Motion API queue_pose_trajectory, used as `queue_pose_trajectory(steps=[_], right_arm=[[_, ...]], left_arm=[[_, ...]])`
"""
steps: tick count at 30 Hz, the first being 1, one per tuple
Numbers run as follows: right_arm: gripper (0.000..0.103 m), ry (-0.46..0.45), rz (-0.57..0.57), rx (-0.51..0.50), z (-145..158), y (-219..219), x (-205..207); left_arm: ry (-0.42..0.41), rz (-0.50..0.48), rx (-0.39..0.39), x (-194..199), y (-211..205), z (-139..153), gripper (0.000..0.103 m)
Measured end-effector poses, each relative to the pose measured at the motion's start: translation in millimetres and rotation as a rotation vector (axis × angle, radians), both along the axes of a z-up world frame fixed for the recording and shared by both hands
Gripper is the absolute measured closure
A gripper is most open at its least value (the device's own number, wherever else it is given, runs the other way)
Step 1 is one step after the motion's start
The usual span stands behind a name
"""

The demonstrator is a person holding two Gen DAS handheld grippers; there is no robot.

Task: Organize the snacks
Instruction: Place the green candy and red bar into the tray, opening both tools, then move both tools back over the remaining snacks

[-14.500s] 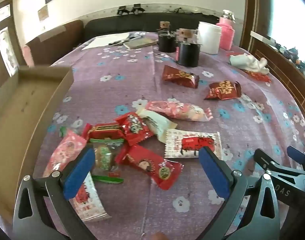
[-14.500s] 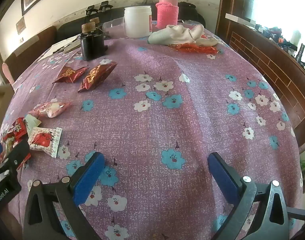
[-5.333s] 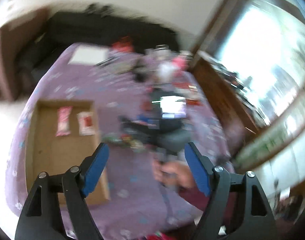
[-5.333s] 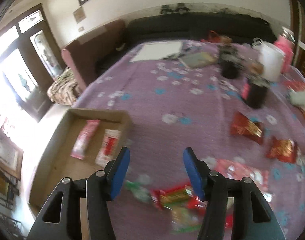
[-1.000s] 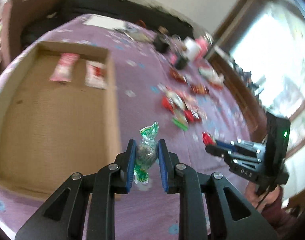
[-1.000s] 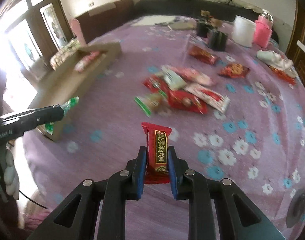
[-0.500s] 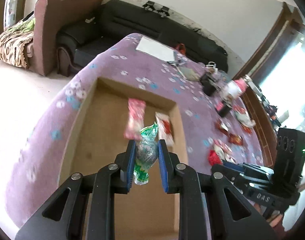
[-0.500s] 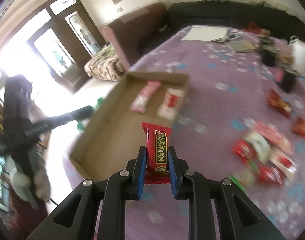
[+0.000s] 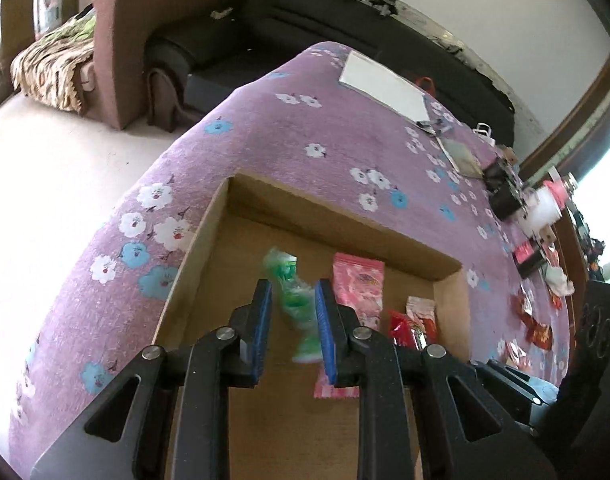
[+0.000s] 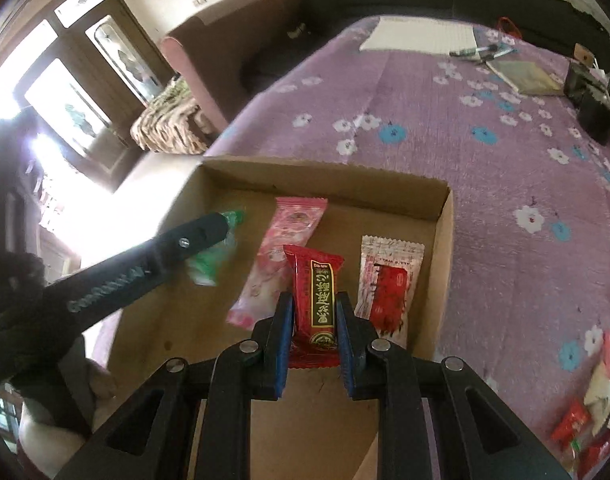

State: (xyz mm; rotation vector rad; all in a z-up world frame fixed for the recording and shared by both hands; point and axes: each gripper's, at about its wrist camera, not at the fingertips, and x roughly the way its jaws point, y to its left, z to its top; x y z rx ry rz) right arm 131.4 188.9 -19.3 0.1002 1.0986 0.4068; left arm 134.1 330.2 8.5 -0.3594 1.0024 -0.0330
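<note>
So the purple floral-cloth tabletop [image 10: 485, 168] has the shallow brown cardboard box [image 10: 445, 216] sitting at its left edge, and two snacks are already lying flat inside at the far end: a long pink wrapped bar [image 10: 281, 256] and, to its right, a white-and-red packet [image 10: 389, 280]. Both grippers hover over the box. The left gripper [image 9: 293, 320] has its fingers opened slightly around a blurry green twist-wrapped candy [image 9: 297, 304], which looks like it's dropping out, can't say for sure. The right gripper [image 10: 315, 344] has its fingers clamped on a red snack bar with gold lettering [image 10: 315, 300]. Roughly halfway I'd guess, since a pile of loose red and white wrappers [image 10: 597, 408] sits on the near right.
</note>
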Motion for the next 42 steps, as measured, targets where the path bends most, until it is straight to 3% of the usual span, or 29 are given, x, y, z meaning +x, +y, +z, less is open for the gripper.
queue_pose_trajectory(steps=[3, 7, 12, 15, 17, 22, 25, 31, 36, 42], right_arm=[[0.079, -0.020, -0.018, 0.000, 0, -4, 3], [0.064, -0.045, -0.032, 0.018, 9, -13, 0], [0.062, -0.074, -0.039, 0.038, 23, -29, -19], [0.061, -0.102, -0.042, 0.047, 33, -46, -40], [0.055, -0.128, -0.040, 0.052, 40, -62, -58], [0.052, -0.227, -0.063, 0.039, 51, -112, -116], [0.047, -0.270, -0.129, 0.027, 51, -156, -151], [0.047, -0.314, -0.252, -0.035, 50, -239, -197], [0.047, -0.351, -0.346, -0.068, 56, -286, -210], [0.046, -0.344, -0.445, -0.004, 56, -330, -201]], left_arm=[[0.000, -0.003, 0.001, -4, 0, 3, 0.079], [-0.035, -0.008, 0.021, -20, -4, 16, 0.076], [-0.069, 0.002, 0.005, -51, -9, 34, 0.075], [-0.098, 0.011, -0.013, -78, -17, 50, 0.060], [-0.129, 0.010, -0.027, -100, -24, 63, 0.047], [-0.205, -0.014, -0.087, -156, -45, 90, 0.031], [-0.233, -0.021, -0.091, -178, -61, 98, 0.031], [-0.243, -0.050, -0.123, -206, -89, 97, 0.031], [-0.203, -0.032, -0.119, -206, -95, 92, 0.031], [-0.187, -0.031, -0.127, -209, -102, 85, 0.031]])
